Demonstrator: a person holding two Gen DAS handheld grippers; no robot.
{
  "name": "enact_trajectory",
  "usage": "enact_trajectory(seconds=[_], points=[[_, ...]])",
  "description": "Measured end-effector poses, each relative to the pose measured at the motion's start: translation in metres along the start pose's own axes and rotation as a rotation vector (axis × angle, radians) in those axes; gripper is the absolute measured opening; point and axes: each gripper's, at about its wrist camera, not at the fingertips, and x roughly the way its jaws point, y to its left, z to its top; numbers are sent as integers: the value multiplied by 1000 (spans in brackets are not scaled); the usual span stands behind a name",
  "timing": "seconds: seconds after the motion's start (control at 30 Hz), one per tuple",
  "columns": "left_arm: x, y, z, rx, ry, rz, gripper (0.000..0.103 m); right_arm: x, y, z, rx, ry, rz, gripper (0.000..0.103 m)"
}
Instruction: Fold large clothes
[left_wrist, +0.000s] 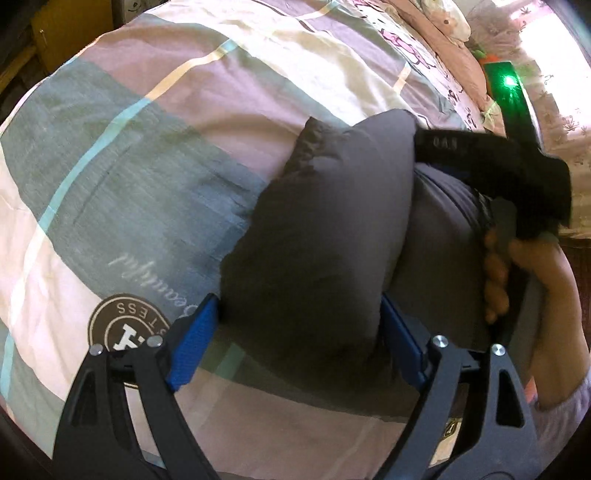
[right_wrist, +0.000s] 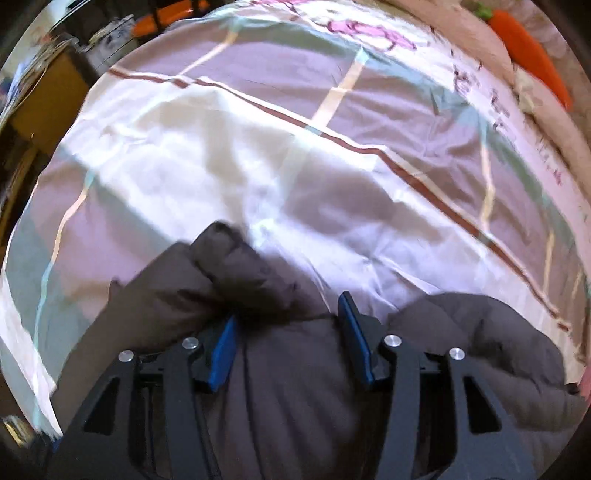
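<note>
- Patchwork-print bedspread (left_wrist: 110, 155) in pink, grey and cream covers everything ahead of both pairs of jaws; it is the folding surface.
- Dark grey puffy jacket (left_wrist: 314, 240) lies bunched on the bedspread, partly folded. In the left wrist view one thick folded lobe runs forward from between the left jaws; in the right wrist view the jacket (right_wrist: 295, 387) fills the space under and between the right jaws.
- Right gripper (right_wrist: 288, 343): blue pads straddle a ridge of the jacket at about half width. Blur hides whether the pads press the fabric, so a grasp cannot be told.
- Left gripper (left_wrist: 299, 343): jaws spread wide either side of the folded lobe; the pads look to sit beside the cloth, not clamped on it. I read it as released.
- Right hand (left_wrist: 517, 273) grips the handle of its gripper just past the left gripper's right jaw.
- Step, as judged: mid-fold, both grippers set on the near edge of the bundle.
- Next move calls for both to pinch firmly, then lift and carry the edge over together, since padded cloth springs back.
</note>
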Motion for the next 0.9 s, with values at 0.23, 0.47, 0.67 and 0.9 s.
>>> enact_trajectory(seconds=[0.23,0.47,0.67,0.9], points=[[-38,1,-13,96,-100,101,87,-93,-20,-18,0,-209,210,54],[-10,11,-19,51,-13,133,87,-97,30,-87,-254,-17,144,56],[-11,5,-24,63,-17,165,88,-83,-40,-51,18,-172,-25,26],[-82,-47,-39,139,-177,123,86,-206,-101,-113,108,-360,46,77]])
